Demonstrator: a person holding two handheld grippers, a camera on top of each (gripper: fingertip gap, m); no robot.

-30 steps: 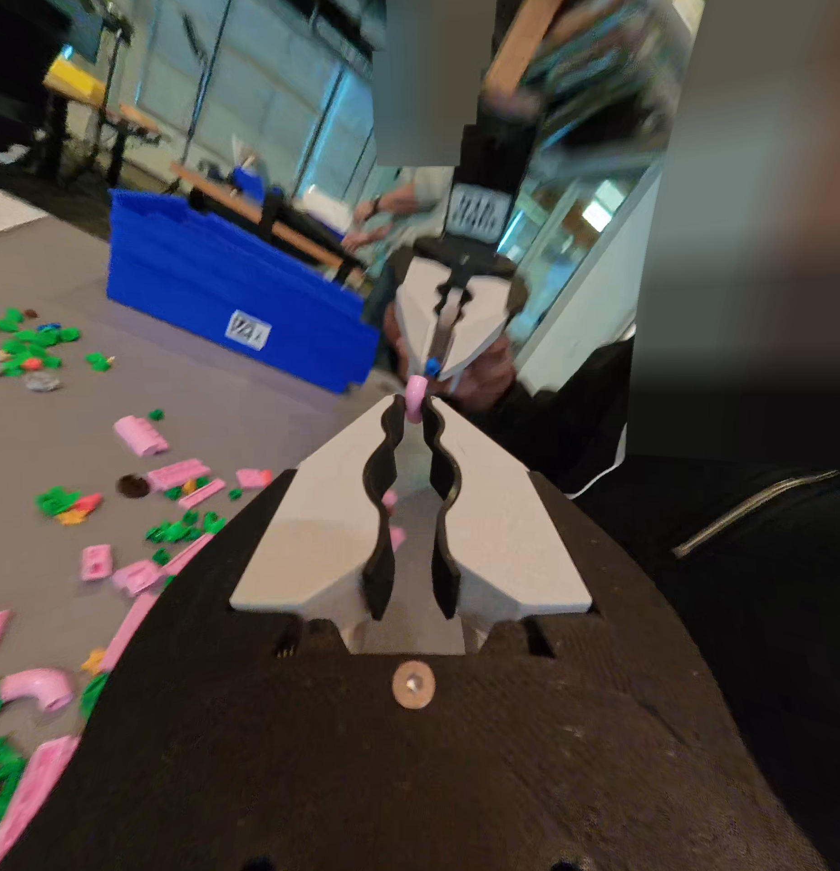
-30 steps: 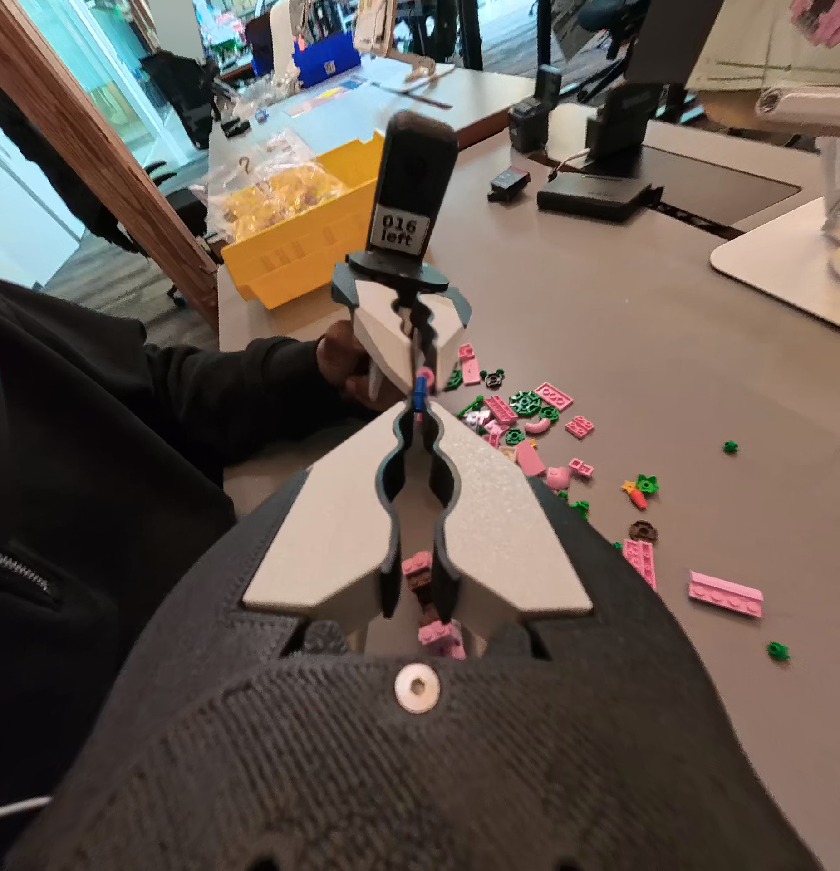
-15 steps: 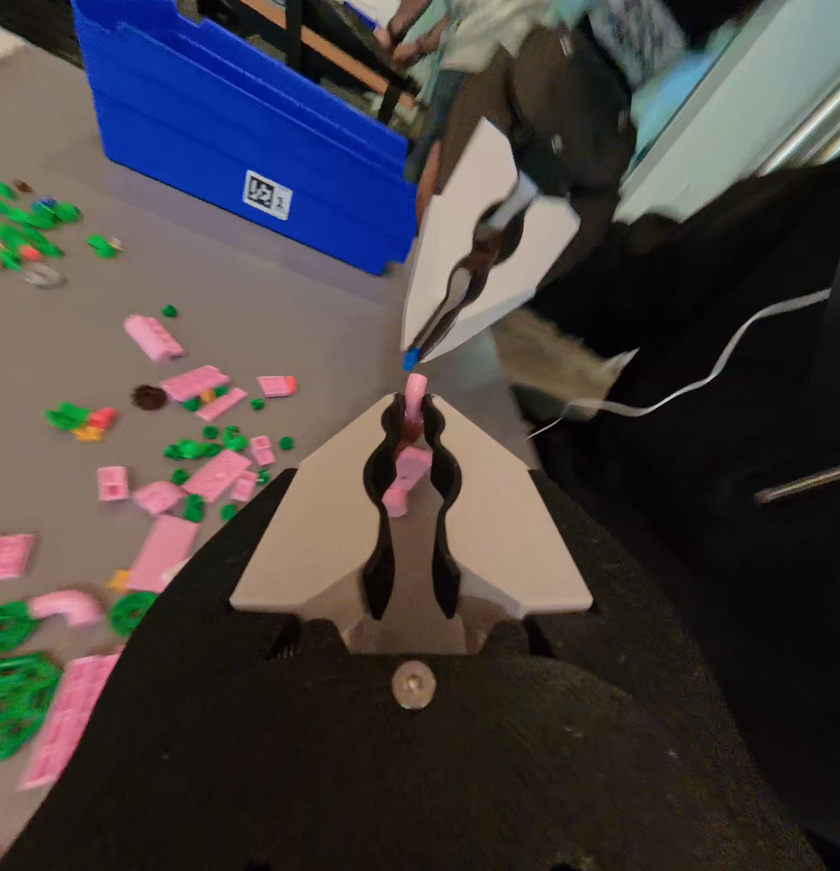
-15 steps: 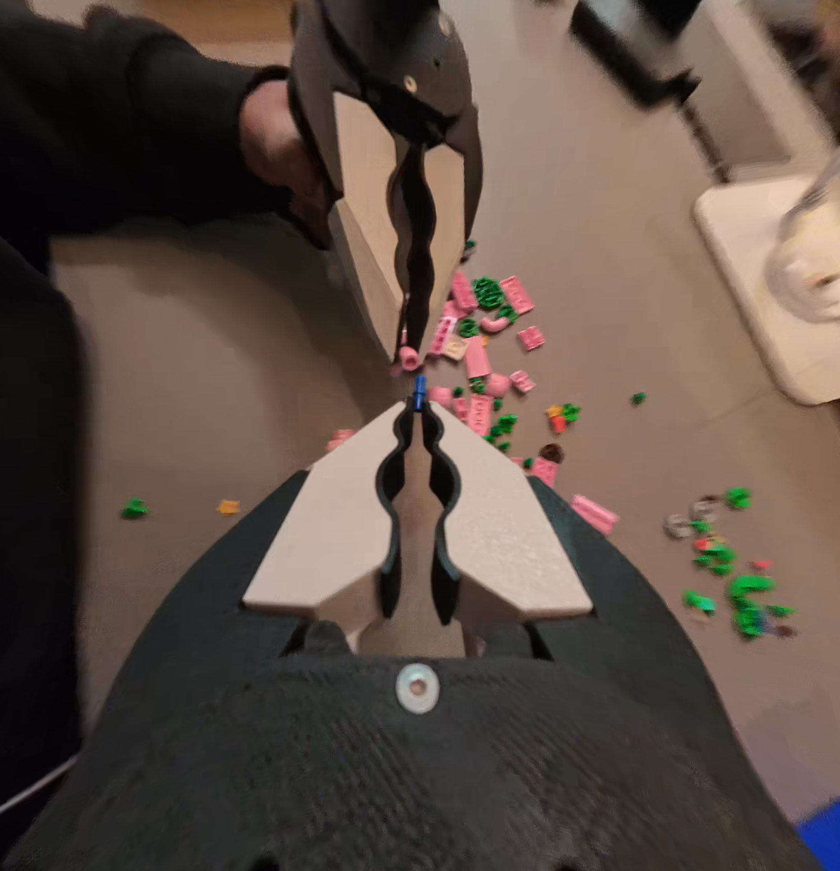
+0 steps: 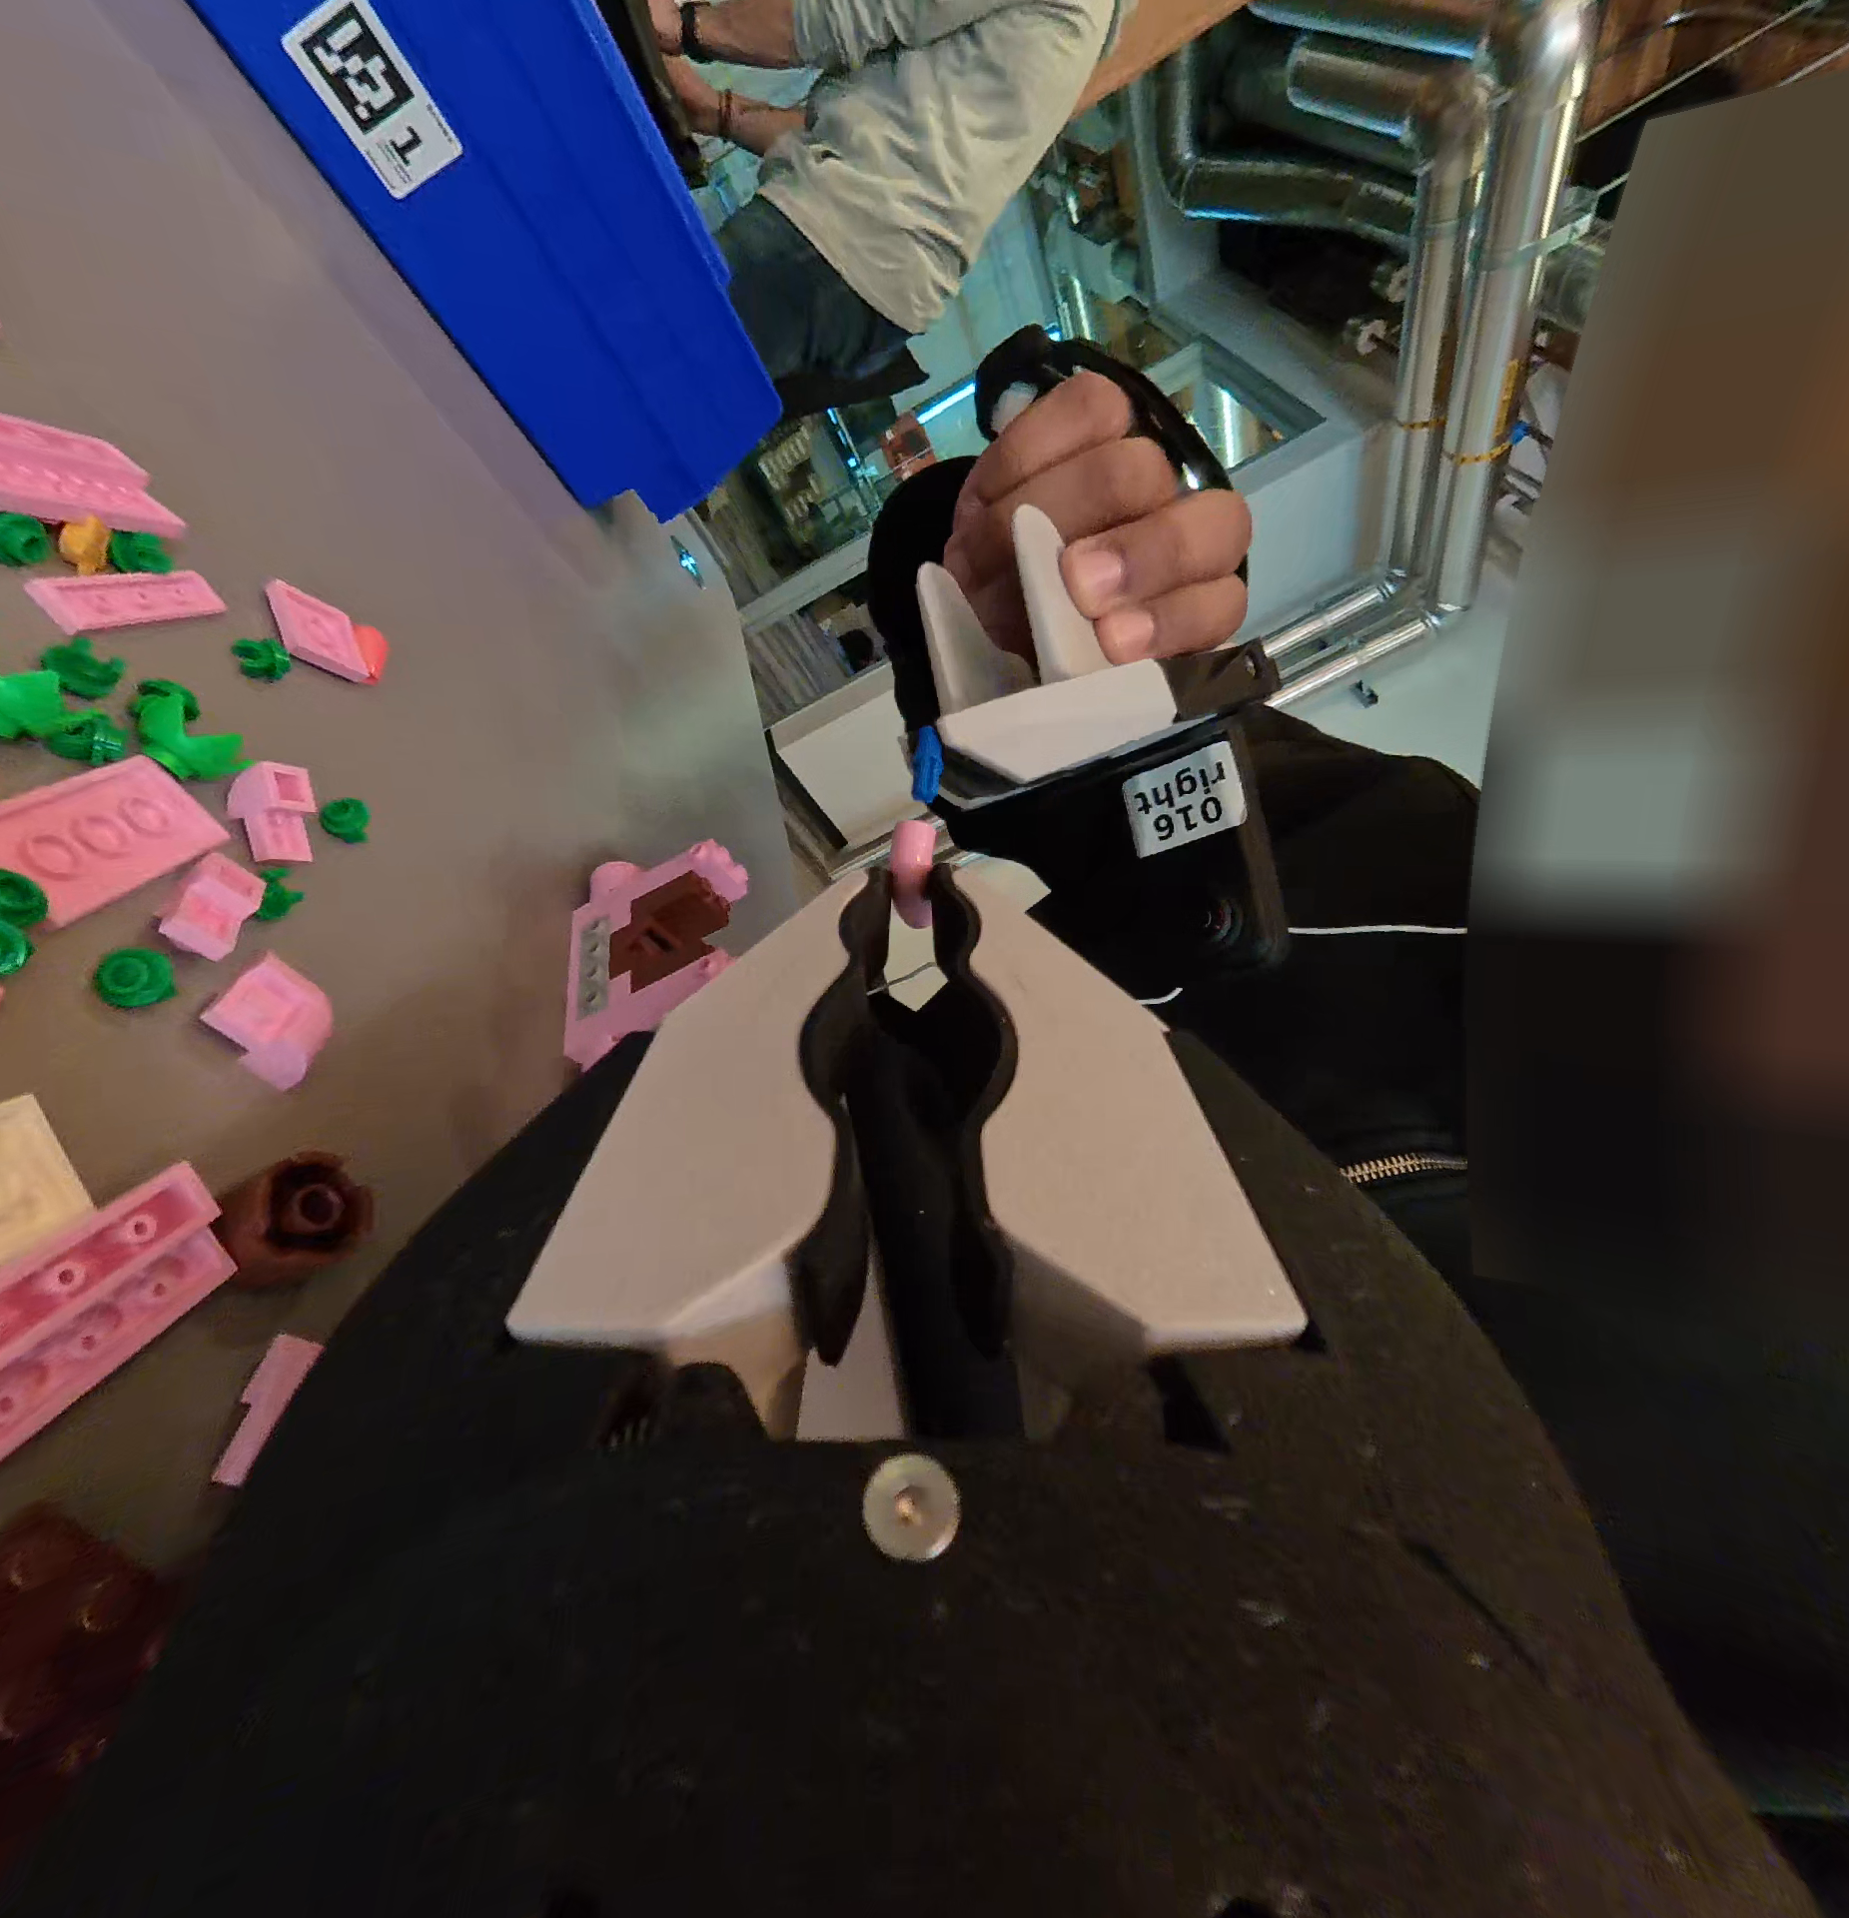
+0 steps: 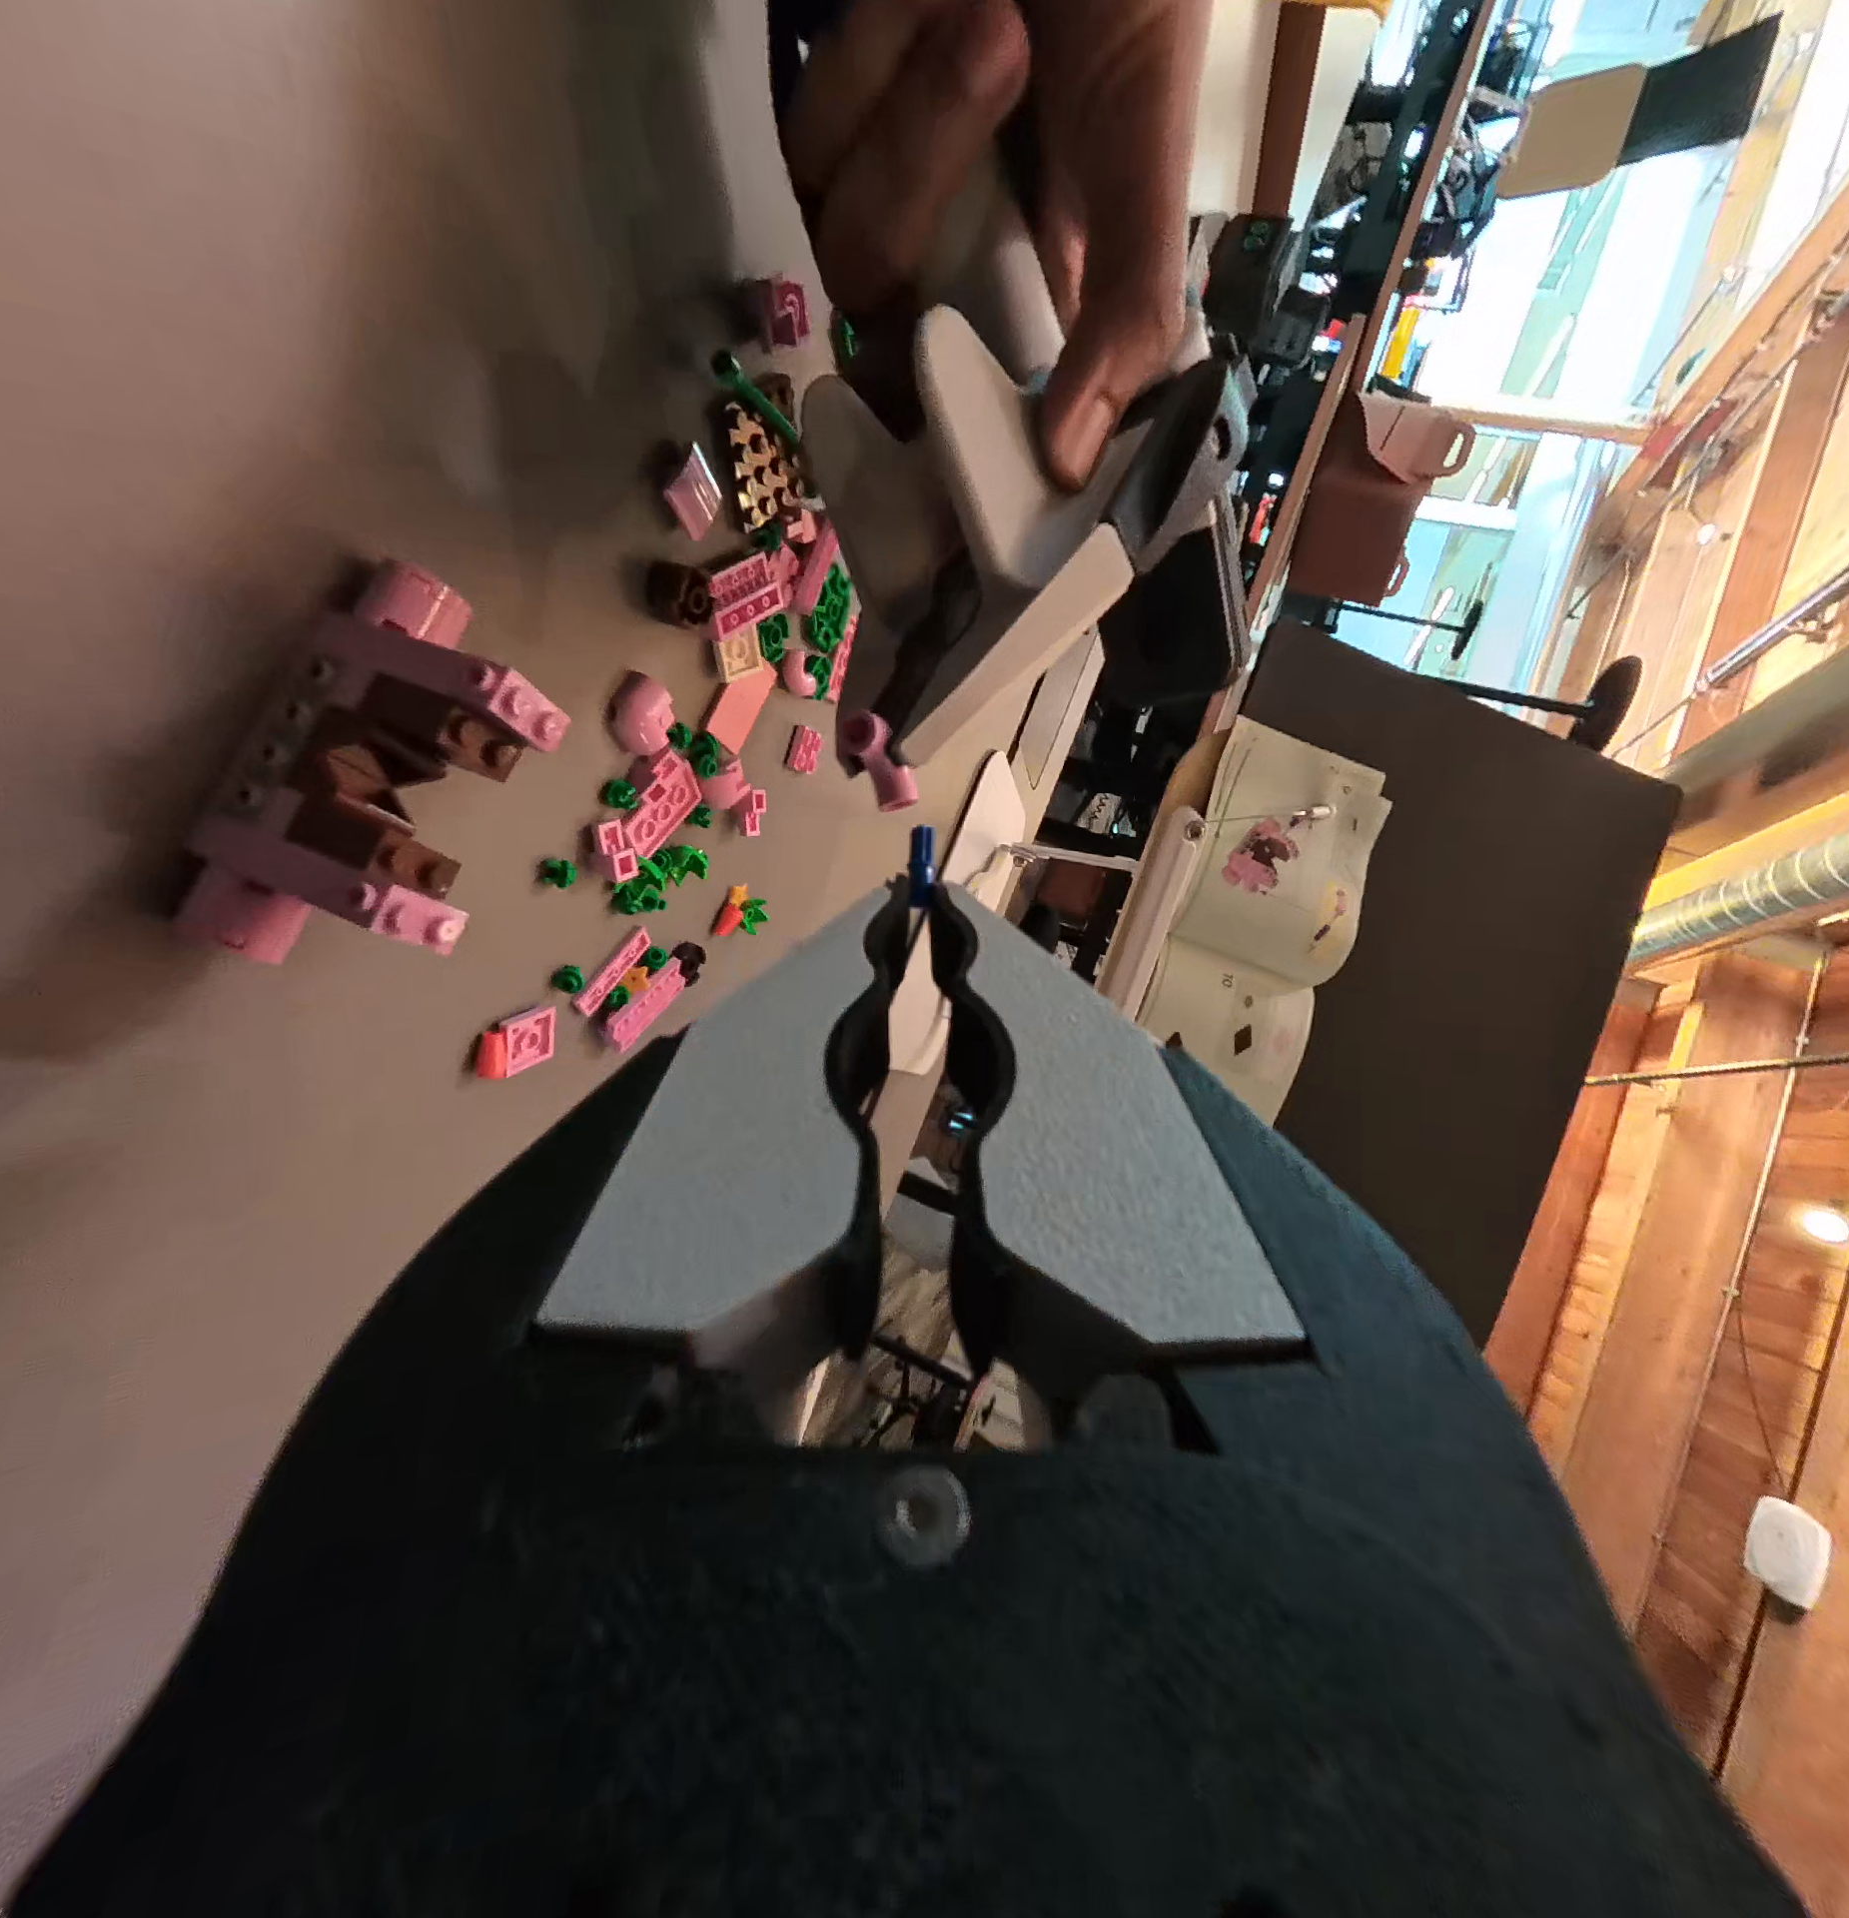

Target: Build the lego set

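**Mating blue pin to pink connector, mid-air**

Small blue plastic pin (image 6: 921,864) clamped in right gripper (image 6: 918,901) jaws, frame centre. Pink tubular connector piece (image 5: 912,873) clamped in left gripper (image 5: 909,901); pieces near, apart. Next: align axes, push. Half-built pink-and-brown lego body (image 6: 354,766) left of frame, on grey table (image 6: 225,311).

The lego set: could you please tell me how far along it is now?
Done: a pink and brown partial build lies on the table. In hand: the left tongs pinch a small pink connector, the right tongs a blue pin, not yet joined. Left: many loose pink and green pieces.
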